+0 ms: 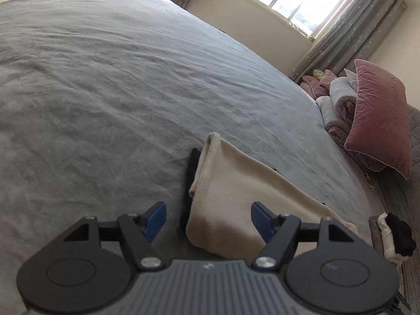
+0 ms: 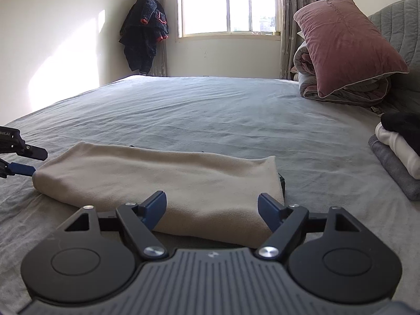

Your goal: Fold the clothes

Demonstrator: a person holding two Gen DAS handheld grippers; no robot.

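Observation:
A folded beige garment (image 1: 236,191) (image 2: 162,178) lies flat on the grey bed sheet (image 1: 105,92) (image 2: 210,110). A dark cloth (image 1: 193,168) peeks out from under its edge. My left gripper (image 1: 208,216) is open over one end of the garment, and its blue pads (image 1: 157,216) do not press on the cloth. From the right wrist view, the left gripper (image 2: 36,163) stands at the garment's left end. My right gripper (image 2: 212,206) is open too, with the near right part of the garment showing between its fingers, not gripped.
A stack of folded clothes (image 2: 399,152) (image 1: 391,233), grey, white and black, sits at the bed's right edge. A pink pillow (image 2: 349,44) (image 1: 378,120) leans on a rolled duvet (image 2: 304,60) by the headboard. A dark jacket (image 2: 144,31) hangs beside the window.

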